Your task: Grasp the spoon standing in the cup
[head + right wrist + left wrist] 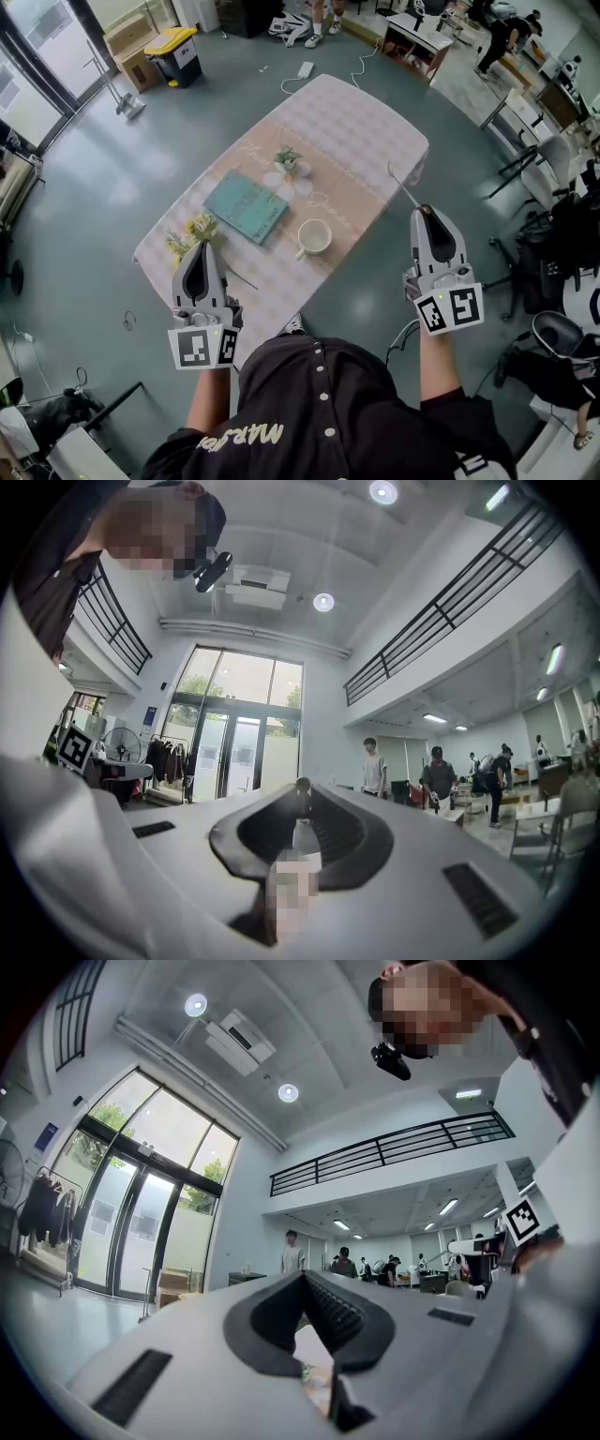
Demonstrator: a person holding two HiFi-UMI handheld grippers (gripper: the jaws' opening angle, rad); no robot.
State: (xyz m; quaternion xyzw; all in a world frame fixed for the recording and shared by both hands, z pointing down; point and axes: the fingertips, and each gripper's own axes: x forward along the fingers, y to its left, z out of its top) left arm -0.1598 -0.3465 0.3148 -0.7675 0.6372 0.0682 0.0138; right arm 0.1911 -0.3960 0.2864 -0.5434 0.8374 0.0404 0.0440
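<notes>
both forearms reach forward from the body, and each hand-held gripper points away and roughly level. the right hand-held gripper hangs right of the cup, just past the desk edge. its jaws are narrowed onto the spoon, whose thin shaft sticks out beyond the jaw tips, slanting away, outside the cup and well apart from it. the left hand-held gripper hangs left of the cup and nearer the person, jaws closed together on nothing. a teal book lies just left of the cup.
</notes>
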